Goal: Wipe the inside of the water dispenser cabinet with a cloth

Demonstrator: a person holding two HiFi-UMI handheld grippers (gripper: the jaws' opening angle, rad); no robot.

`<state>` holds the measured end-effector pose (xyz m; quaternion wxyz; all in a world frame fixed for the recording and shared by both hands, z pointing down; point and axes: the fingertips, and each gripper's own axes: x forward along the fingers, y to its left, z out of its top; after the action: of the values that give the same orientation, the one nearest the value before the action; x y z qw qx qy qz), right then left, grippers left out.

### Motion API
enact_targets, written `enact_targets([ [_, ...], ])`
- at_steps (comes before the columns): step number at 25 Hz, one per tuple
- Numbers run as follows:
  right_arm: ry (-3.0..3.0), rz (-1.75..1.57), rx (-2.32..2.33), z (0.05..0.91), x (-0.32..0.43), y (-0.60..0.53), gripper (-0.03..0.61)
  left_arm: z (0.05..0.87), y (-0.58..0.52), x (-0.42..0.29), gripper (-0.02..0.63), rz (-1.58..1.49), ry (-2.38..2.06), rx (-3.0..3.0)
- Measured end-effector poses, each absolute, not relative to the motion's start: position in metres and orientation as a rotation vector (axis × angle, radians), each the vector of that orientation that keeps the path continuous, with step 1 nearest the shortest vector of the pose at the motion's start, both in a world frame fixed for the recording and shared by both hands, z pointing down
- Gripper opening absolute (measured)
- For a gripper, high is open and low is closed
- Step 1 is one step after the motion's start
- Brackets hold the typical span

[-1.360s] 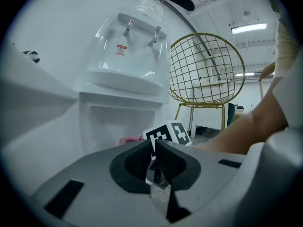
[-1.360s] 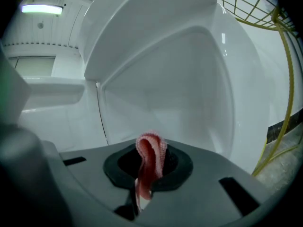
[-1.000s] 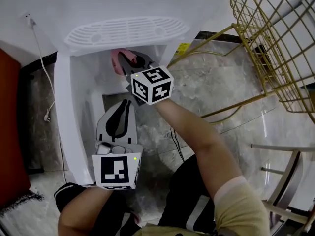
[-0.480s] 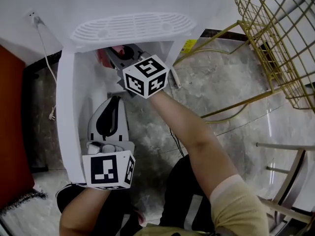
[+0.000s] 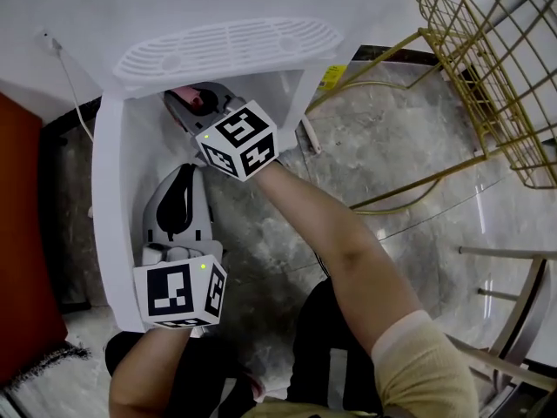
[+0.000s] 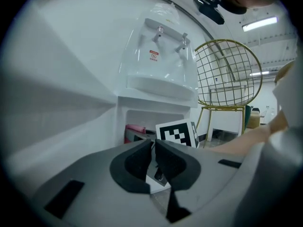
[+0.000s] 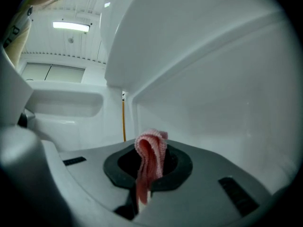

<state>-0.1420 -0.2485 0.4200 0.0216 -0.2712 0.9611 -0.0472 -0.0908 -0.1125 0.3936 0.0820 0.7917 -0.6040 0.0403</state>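
my right claw (image 7: pixel 149 167) is clamped on a fold of the cloth (image 7: pixel 152 143), likely soft and light, inside the cabinet (image 7: pixel 218 103); left claw (image 6: pixel 154 151) closed, empty, before it.

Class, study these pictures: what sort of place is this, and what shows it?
Probably an indoor room in a home or office: a white water dispenser stands on a polished stone-look floor, beside a gold wire chair, under a ceiling strip light.
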Motion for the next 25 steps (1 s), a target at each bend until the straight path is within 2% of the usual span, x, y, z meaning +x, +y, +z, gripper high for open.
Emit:
enact_targets([
  [6,3.051,-0.173,-0.788,0.439,-0.143,-0.241,0.028,0.397,-0.113,-0.099,0.017,0.234,-1.831,2.446],
  [25,3.057,-0.499,-0.933,0.517,-0.12,-0.262,0.028,0.452,-0.153,-0.092,0.017,0.255,-1.959,2.318],
])
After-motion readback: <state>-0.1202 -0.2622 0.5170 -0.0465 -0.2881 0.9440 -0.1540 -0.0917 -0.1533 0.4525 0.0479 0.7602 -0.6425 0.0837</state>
